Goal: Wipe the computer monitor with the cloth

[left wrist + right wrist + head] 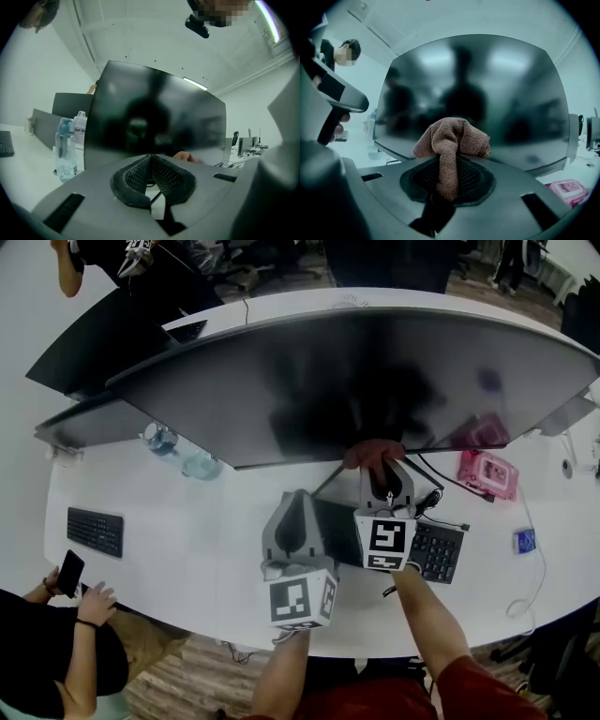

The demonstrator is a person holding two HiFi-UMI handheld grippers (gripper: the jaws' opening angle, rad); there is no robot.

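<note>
A wide curved dark monitor (356,381) stands across the white desk and fills the right gripper view as the monitor (487,93). My right gripper (380,470) is shut on a brown cloth (450,140), and the cloth (373,452) sits at the screen's lower edge near the middle. My left gripper (298,521) hovers lower and to the left, over the desk, shut with nothing between its pads (150,176). From the left gripper view the monitor (154,117) is seen at an angle.
Two water bottles (178,451) stand under the screen's left part. A black keyboard (436,549) lies beneath my right hand, another keyboard (94,531) at the left. A pink box (487,472) sits right. A second monitor (103,343) stands back left. A person with a phone (70,573) sits front left.
</note>
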